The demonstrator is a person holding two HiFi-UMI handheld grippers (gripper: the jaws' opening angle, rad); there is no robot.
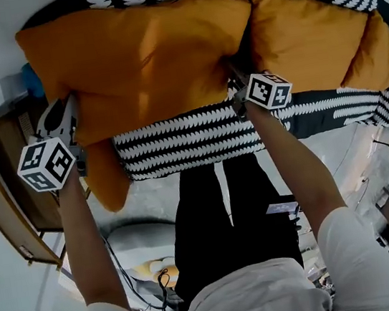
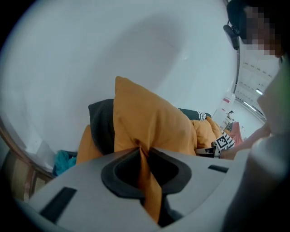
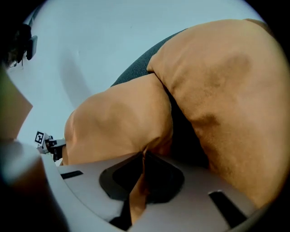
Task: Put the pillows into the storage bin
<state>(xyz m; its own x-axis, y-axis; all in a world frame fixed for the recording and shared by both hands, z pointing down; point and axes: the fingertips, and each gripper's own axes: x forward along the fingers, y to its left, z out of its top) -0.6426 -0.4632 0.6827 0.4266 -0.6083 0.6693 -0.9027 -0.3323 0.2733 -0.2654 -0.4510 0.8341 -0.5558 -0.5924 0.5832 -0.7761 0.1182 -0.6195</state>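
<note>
The large pillow (image 1: 144,57) and the second pillow (image 1: 307,36) are plain mustard orange. The cover (image 1: 185,141) beneath carries black-and-white scalloped stripes.

White short-sleeved shirt (image 1: 252,298), black trousers (image 1: 221,234) (white cubes (image 1: 46,164) (image 1: 269,90), black square markers)

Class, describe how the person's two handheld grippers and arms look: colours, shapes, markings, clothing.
The left gripper and right gripper each carry a white cube printed with black square markers. In the gripper views each body is smooth grey, with a dark recess round the jaws and dark slots. The person wears white short sleeves.
</note>
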